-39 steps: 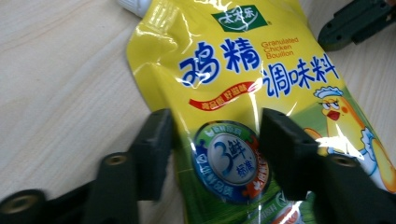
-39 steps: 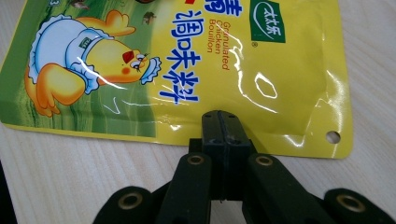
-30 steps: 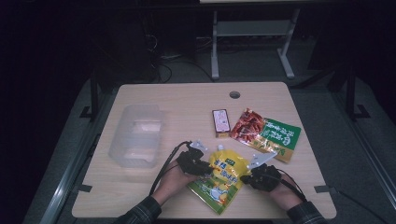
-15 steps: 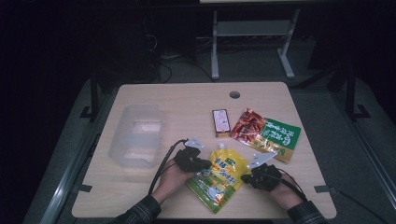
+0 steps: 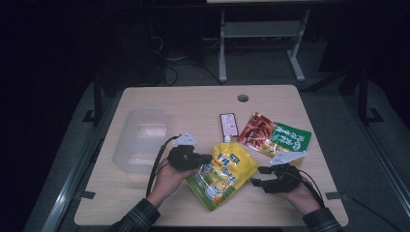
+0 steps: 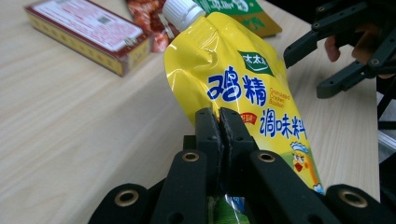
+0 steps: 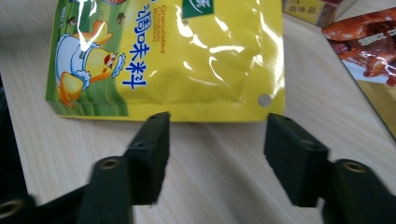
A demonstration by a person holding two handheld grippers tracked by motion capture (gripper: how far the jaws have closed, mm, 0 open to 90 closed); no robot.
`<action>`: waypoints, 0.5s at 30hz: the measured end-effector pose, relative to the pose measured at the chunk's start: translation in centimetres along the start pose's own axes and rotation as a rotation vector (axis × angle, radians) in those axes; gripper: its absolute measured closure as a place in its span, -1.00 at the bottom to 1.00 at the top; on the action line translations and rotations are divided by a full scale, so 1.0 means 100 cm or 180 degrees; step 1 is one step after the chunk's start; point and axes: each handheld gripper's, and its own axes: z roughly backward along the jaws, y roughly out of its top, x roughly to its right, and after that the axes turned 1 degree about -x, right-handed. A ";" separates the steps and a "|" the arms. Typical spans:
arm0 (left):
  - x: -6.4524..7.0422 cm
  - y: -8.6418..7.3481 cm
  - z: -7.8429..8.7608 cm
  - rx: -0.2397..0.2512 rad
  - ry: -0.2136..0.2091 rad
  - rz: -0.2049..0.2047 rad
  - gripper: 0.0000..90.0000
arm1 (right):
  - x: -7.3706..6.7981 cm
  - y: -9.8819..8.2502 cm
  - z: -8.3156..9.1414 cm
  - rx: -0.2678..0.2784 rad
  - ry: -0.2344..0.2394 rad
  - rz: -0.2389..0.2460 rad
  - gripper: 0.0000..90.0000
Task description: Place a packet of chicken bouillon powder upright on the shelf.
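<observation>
In the left gripper view the left claw (image 6: 219,135) covers the lower edge of the pouch (image 6: 243,88), and the box (image 6: 88,32) is cut off at the top edge. In the right gripper view the pouch's upper part, with its cap, runs out past the top edge, and the red packet (image 7: 369,51) is cut at the right edge. In the high view the print on the box and the packets is too small to read. The floor beyond the worktop (image 5: 193,101) is lost in darkness.

Left gripper (image 5: 205,158), right gripper (image 5: 256,176): black jaws, brass-ringed pivots, grey three-cornered plates, black cables; plaid sleeves (image 5: 138,217).
</observation>
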 end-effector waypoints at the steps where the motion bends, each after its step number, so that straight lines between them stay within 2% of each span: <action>1: -0.001 0.000 0.003 0.0034 -0.0013 0.0000 0.95 | 0.001 -0.001 0.001 0.0030 0.0000 -0.0019 -0.20; 2: 0.000 0.001 0.005 0.0058 -0.0008 0.0010 0.95 | 0.003 -0.001 0.000 0.0069 0.0018 -0.0041 -0.31; 4: 0.000 0.001 0.010 0.0108 -0.0015 0.0007 0.95 | 0.006 -0.002 0.000 0.0138 0.0124 -0.0123 -0.39; 9: 0.003 0.002 0.015 0.0175 -0.0058 0.0008 0.95 | 0.009 0.000 -0.008 0.0286 0.0380 -0.0223 -0.49; 15: 0.008 0.005 0.018 0.0205 -0.0118 -0.0060 0.95 | 0.010 0.008 -0.021 0.0410 0.0592 -0.0192 -0.53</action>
